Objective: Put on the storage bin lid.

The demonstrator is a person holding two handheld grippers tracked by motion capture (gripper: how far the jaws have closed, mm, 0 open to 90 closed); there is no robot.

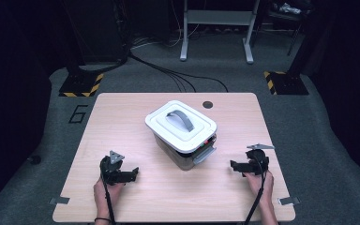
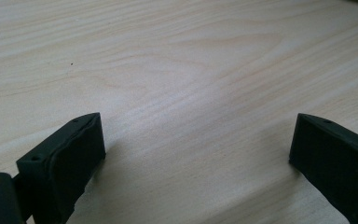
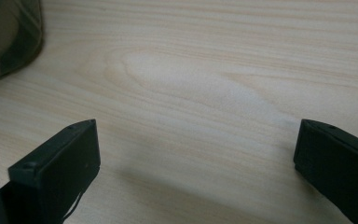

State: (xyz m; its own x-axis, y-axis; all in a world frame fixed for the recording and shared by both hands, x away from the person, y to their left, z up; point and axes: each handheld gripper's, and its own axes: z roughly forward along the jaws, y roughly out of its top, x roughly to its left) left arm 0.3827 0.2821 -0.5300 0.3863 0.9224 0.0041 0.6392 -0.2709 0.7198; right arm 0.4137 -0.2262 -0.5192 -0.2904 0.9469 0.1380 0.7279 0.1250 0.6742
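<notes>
A clear plastic storage box point(image 1: 183, 133) with a white lid and a grey handle point(image 1: 180, 119) stands in the middle of the wooden table point(image 1: 122, 112). My left gripper point(image 1: 132, 172) rests on the table at the front left, held by a hand, its jaws pointing right toward the box. My right gripper point(image 1: 233, 165) rests at the front right, jaws pointing left toward the box. In the left gripper view the left gripper point(image 2: 198, 140) stands open over bare wood. In the right gripper view the right gripper point(image 3: 196, 144) is open too, with a corner of the box point(image 3: 9, 37) at the upper left.
A small dark round grommet point(image 1: 208, 104) sits near the table's far edge. Beyond the table, cables point(image 1: 178, 77) run over the grey floor, with stands on striped bases point(image 1: 82, 84) at both sides and a metal frame point(image 1: 218, 28) at the back.
</notes>
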